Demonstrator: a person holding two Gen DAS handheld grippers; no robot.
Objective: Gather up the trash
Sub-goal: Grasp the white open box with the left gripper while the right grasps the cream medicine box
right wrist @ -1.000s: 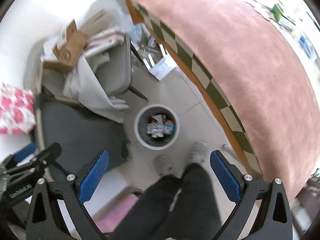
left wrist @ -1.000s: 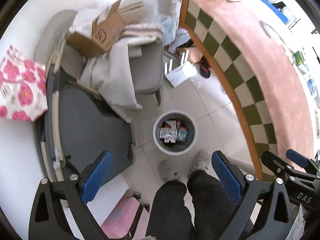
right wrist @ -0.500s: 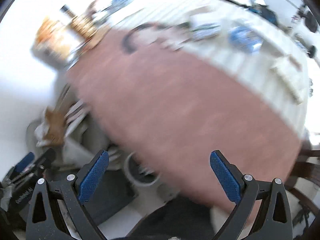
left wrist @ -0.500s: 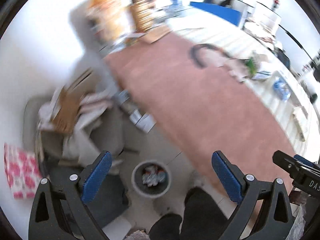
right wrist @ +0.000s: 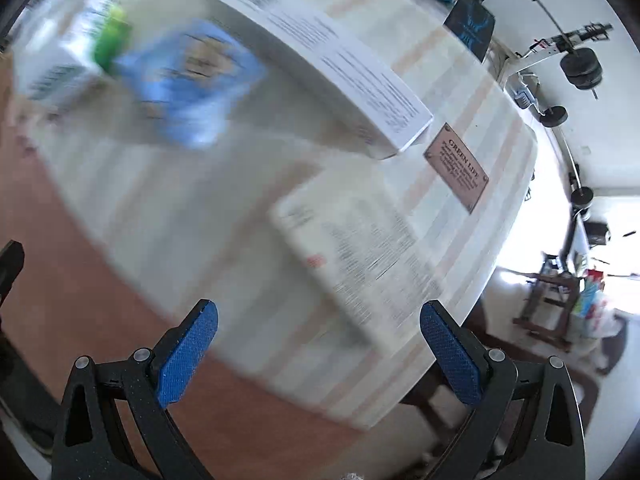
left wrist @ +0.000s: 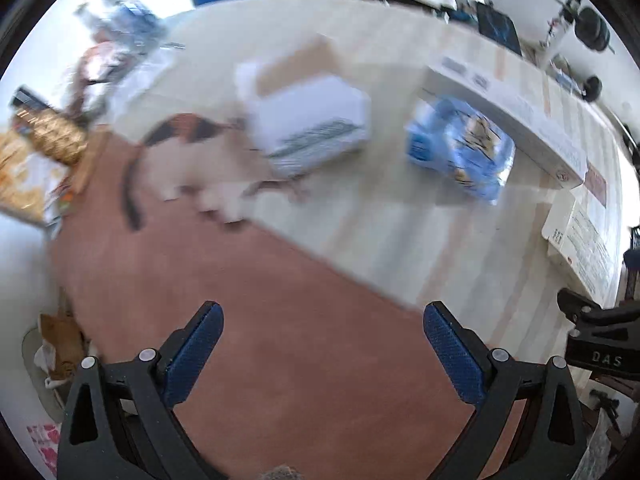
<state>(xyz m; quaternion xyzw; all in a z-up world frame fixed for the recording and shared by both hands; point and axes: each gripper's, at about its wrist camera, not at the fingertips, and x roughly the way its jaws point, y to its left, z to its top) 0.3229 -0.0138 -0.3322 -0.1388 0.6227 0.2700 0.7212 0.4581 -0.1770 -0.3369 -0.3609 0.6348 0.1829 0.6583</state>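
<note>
Both views are blurred by motion. My left gripper (left wrist: 322, 350) is open and empty above the table's reddish cloth (left wrist: 256, 320). My right gripper (right wrist: 318, 350) is open and empty above the striped cloth (right wrist: 160, 200). On the table lie a blue packet (left wrist: 460, 152), also in the right wrist view (right wrist: 192, 80), a white carton (left wrist: 308, 120), a long white box (left wrist: 508, 116) and a flat white printed box (right wrist: 360, 256). The trash bin is out of view.
Snack bags (left wrist: 36, 156) lie at the table's far left end. A cluttered chair (left wrist: 56, 352) shows below the left edge. A brown label plate (right wrist: 456, 168) sits near the table's right edge. Weights and stands (right wrist: 580, 68) are beyond it.
Both grippers have swung up from the floor and trash bin to face the tabletop. The bin and the person's legs have left view. Both jaws stay open.
</note>
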